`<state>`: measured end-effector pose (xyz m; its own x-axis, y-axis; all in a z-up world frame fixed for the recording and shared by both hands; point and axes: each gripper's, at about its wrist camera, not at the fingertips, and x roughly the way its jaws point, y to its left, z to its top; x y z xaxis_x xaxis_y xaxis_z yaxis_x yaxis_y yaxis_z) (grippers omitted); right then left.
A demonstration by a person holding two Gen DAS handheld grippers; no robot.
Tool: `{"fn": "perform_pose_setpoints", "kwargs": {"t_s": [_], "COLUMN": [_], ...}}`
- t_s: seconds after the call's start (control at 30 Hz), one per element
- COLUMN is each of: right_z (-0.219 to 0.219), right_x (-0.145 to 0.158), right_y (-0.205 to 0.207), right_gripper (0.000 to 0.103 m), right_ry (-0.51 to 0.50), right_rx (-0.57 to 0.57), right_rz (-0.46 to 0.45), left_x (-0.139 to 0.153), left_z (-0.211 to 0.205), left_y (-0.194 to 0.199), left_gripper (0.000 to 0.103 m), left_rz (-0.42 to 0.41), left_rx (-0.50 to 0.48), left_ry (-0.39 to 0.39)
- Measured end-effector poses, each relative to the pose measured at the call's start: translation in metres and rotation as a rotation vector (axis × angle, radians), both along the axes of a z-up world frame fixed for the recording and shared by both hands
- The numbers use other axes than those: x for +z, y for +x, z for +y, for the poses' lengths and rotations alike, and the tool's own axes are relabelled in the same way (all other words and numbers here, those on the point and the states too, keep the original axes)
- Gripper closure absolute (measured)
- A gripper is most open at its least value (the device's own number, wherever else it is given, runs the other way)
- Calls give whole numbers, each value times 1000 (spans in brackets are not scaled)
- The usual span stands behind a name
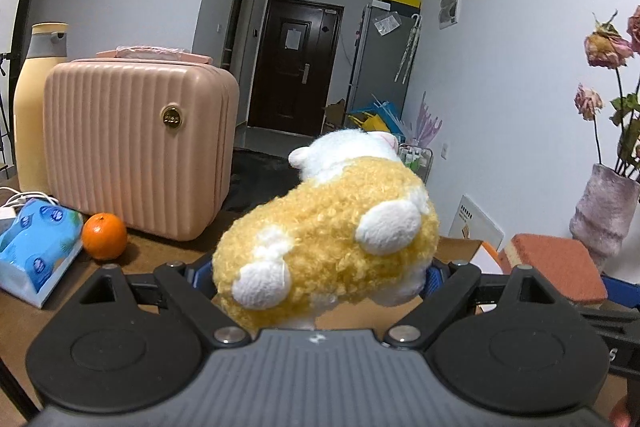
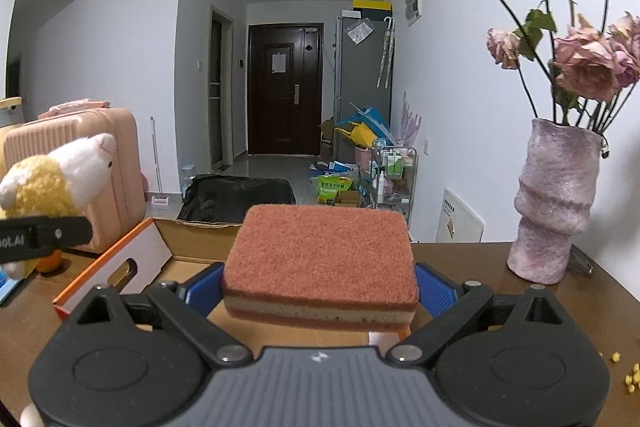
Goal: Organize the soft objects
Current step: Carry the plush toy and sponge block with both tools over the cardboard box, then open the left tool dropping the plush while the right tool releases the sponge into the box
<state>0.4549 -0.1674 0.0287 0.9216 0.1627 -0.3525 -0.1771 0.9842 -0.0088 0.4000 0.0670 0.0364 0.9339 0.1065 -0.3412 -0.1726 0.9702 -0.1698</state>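
Observation:
My left gripper (image 1: 316, 277) is shut on a yellow and white plush sheep (image 1: 332, 239), its blue pads pressing the fleece on both sides; the toy is lifted off the table, head pointing away. My right gripper (image 2: 320, 291) is shut on a rust-red layered sponge (image 2: 320, 263), held flat above an open cardboard box (image 2: 188, 247). In the right wrist view the plush sheep (image 2: 52, 175) and the left gripper's black finger show at the left edge. The sponge (image 1: 556, 263) appears at the right in the left wrist view.
A pink ribbed case (image 1: 136, 147), a cream bottle (image 1: 36, 107), an orange (image 1: 104, 235) and a blue tissue pack (image 1: 36, 247) sit on the left of the brown table (image 2: 540, 311). A mauve vase of dried roses (image 2: 554, 203) stands at right. Yellow crumbs (image 2: 630, 381) lie near the right edge.

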Motion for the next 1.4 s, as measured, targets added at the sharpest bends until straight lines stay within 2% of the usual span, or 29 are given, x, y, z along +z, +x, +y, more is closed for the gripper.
{"fn": "perform_pose_setpoints", "kwargs": {"t_s": [0.43, 0.7, 0.83, 1.03, 1.23, 1.4], "right_z": [16, 23, 29, 31, 33, 31], "right_x": [-5, -9, -15, -33, -36, -38], "right_y": [46, 68, 78, 91, 89, 91], "right_gripper": [5, 5, 5, 5, 5, 4], "right_ry": [-30, -27, -54, -68, -71, -59], "right_rx": [-13, 7, 10, 13, 12, 6], "right_rz": [53, 91, 110, 171, 173, 188], "left_x": [0, -11, -21, -34, -38, -41], "left_z": [2, -3, -9, -10, -14, -12], "left_y": [40, 73, 86, 92, 94, 95], "left_gripper": [12, 12, 12, 12, 12, 9], "left_rz": [6, 72, 115, 166, 184, 187], "left_rx": [30, 10, 10, 12, 9, 12], "left_ry": [8, 32, 83, 101, 124, 111]}}
